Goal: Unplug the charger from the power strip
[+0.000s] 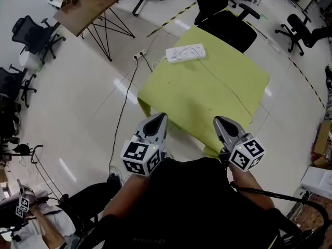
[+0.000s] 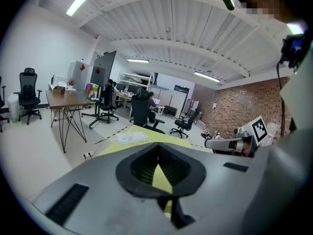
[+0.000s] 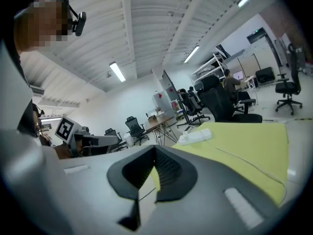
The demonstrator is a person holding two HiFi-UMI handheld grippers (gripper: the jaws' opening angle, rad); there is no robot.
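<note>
- Left tongs (image 1: 162, 117) — jaws pinched tip to tip with nothing between them, held off the 7 o'clock corner of the yellow-green bench (image 1: 207, 95).
- Right tongs (image 1: 219, 120) also closed and empty, at the 5 o'clock edge.
- White power strip (image 1: 185, 53) lies at the bench's 11 o'clock end, well apart from both.
- The lump on its left end may be the charger (image 1: 171, 56) — too small to tell.

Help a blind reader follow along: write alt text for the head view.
A white power strip lies at the far end of a yellow-green table. Nearer, the left gripper and right gripper, both shut and empty, hover by its near edge.
</note>
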